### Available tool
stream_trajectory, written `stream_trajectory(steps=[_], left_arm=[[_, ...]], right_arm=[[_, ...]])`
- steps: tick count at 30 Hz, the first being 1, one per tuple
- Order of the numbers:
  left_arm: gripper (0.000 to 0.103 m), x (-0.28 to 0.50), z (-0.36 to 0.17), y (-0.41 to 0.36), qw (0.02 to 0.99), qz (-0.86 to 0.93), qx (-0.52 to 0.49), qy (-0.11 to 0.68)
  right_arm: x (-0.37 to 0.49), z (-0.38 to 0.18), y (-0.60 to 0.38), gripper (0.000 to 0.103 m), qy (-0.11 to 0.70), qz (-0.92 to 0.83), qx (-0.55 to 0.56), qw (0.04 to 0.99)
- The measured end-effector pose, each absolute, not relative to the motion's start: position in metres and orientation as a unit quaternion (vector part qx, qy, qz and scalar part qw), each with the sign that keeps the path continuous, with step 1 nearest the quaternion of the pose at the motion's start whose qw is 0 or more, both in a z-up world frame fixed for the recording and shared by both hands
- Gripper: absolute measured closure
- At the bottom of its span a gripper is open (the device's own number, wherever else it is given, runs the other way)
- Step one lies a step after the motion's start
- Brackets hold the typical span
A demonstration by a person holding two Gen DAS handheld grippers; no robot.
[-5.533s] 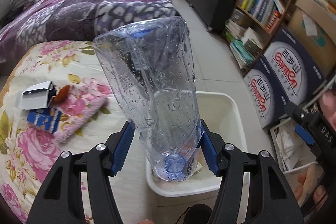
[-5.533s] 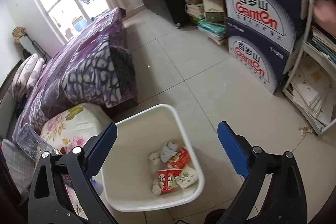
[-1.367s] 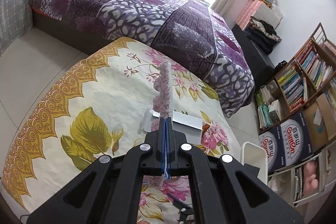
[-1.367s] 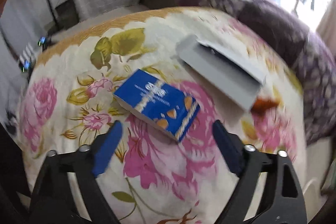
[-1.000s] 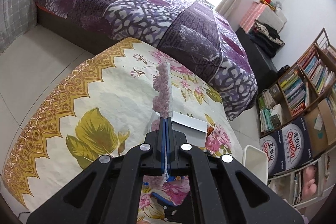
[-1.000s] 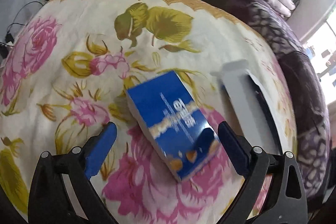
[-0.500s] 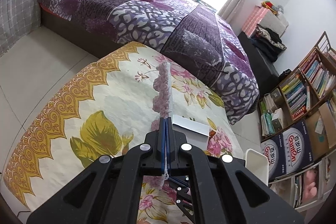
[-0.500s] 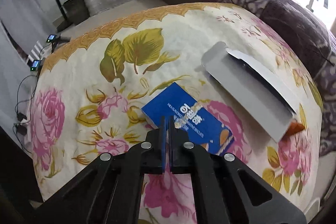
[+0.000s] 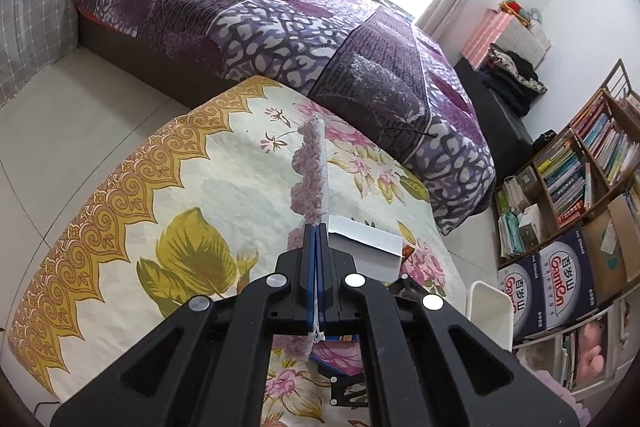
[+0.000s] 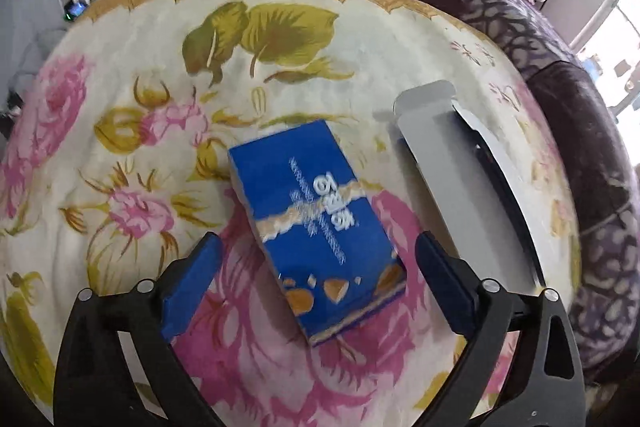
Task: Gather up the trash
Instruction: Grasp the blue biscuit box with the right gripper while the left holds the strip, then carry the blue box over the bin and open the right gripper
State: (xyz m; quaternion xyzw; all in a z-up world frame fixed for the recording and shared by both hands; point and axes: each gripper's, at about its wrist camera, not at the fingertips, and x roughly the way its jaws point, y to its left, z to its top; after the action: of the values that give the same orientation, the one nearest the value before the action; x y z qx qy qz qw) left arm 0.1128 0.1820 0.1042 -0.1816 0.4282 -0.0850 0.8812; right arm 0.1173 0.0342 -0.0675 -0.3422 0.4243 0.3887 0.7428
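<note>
A blue box (image 10: pixel 316 219) lies flat on the flowered tablecloth (image 10: pixel 280 47). My right gripper (image 10: pixel 316 239) hovers over its near half. Its jaws are opening, and the box sits between the blue pads (image 10: pixel 192 275) without touching them. An open grey carton (image 10: pixel 452 163) lies just right of the box. My left gripper (image 9: pixel 316 227) is shut on a pink fluffy cloth (image 9: pixel 310 171), which stands edge-on above the table. Beyond it lies the same grey carton (image 9: pixel 366 235). A corner of the blue box (image 9: pixel 340 339) peeks out under the left jaws.
A white bin (image 9: pixel 490 311) stands on the floor past the table's right edge. A bed with a purple cover (image 9: pixel 300 27) runs behind the table. Bookshelves (image 9: pixel 580 167) and blue-and-white cartons (image 9: pixel 560 275) line the right wall. Small lit devices (image 10: pixel 76 11) sit beyond the table's far edge.
Half a second ago the right jaws were shut above the blue box; now they stand wide around it. The left gripper holds the pink cloth as before, in place of the earlier plastic bottle.
</note>
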Motion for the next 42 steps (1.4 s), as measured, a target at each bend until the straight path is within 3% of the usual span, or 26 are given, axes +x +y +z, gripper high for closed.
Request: stream_trajectory(steps=[2, 4, 11, 20, 27, 33, 42], left_arm=[[0.102, 0.114, 0.102, 0.182, 0.881, -0.081, -0.177, 0.43], [0.102, 0.116, 0.1, 0.181, 0.881, -0.078, -0.174, 0.433], [0.102, 0.114, 0.099, 0.185, 0.883, -0.071, -0.177, 0.429], [0.102, 0.109, 0.106, 0.18, 0.891, -0.07, -0.177, 0.413], [0.103, 0.109, 0.108, 0.179, 0.886, -0.092, -0.198, 0.409], [0.103, 0.107, 0.109, 0.17, 0.888, -0.089, -0.193, 0.407], [0.103, 0.1, 0.099, 0.107, 0.907, -0.051, -0.109, 0.404]], right_arm=[[0.128, -0.068, 0.031, 0.038, 0.46, 0.413, -0.288, 0.731], [0.132, -0.065, 0.028, 0.046, 0.472, 0.405, -0.255, 0.741], [0.121, -0.051, 0.015, 0.047, 0.465, 0.346, -0.153, 0.8], [0.092, 0.01, 0.001, 0.046, 0.398, 0.273, -0.104, 0.87], [0.078, 0.042, -0.035, 0.045, 0.389, 0.227, -0.021, 0.892], [0.063, 0.05, -0.077, 0.045, 0.385, 0.171, 0.041, 0.906], [0.06, 0.045, -0.133, 0.045, 0.365, 0.096, 0.097, 0.921]])
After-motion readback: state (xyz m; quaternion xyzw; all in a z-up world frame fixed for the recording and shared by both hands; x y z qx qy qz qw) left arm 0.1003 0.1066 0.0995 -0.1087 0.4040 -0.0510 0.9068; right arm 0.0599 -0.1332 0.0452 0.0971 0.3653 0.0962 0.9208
